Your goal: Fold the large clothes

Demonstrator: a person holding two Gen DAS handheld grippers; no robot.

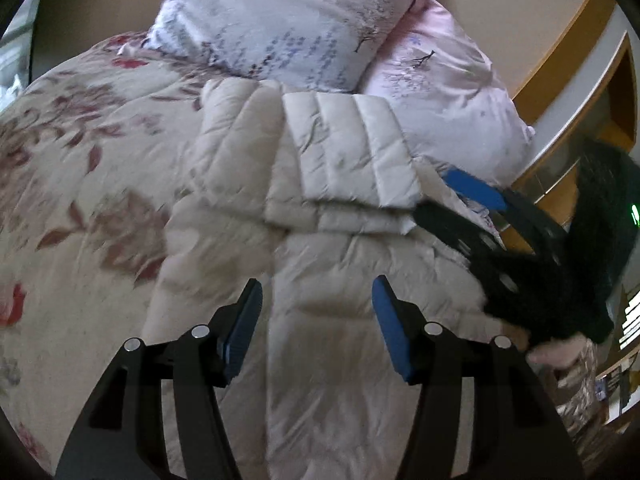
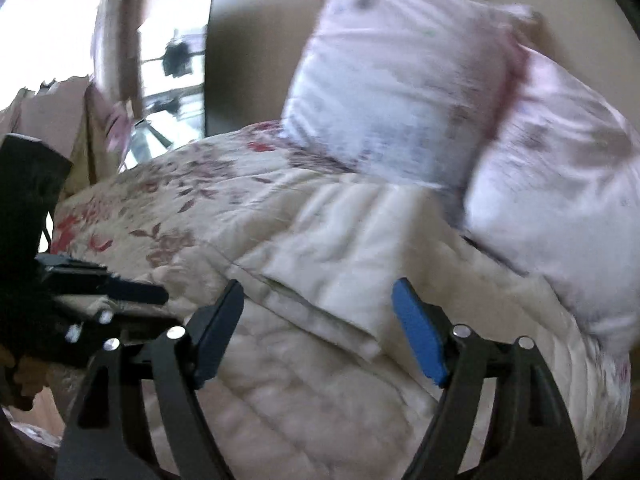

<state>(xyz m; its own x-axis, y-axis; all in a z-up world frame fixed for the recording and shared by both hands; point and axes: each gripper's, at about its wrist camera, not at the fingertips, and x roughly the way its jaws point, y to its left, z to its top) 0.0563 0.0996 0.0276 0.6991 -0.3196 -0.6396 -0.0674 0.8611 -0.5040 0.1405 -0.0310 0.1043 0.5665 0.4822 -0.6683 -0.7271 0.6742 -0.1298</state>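
A cream quilted puffer jacket [image 1: 320, 200] lies partly folded on the floral bed cover, a folded panel lying across its upper part. It also shows in the right wrist view [image 2: 320, 280], blurred. My left gripper [image 1: 316, 320] is open and empty, hovering over the jacket's lower part. My right gripper [image 2: 318, 328] is open and empty above the jacket's folded edge. The right gripper also shows in the left wrist view [image 1: 472, 208] at the jacket's right side. The left gripper body is at the left edge of the right wrist view [image 2: 80, 296].
The floral bed cover [image 1: 80, 160] spreads to the left. Two pale printed pillows [image 1: 280, 24] [image 1: 448, 92] lean at the bed's head, just behind the jacket. A wooden frame [image 1: 560, 56] is at the right. A window [image 2: 172, 60] is at the far left.
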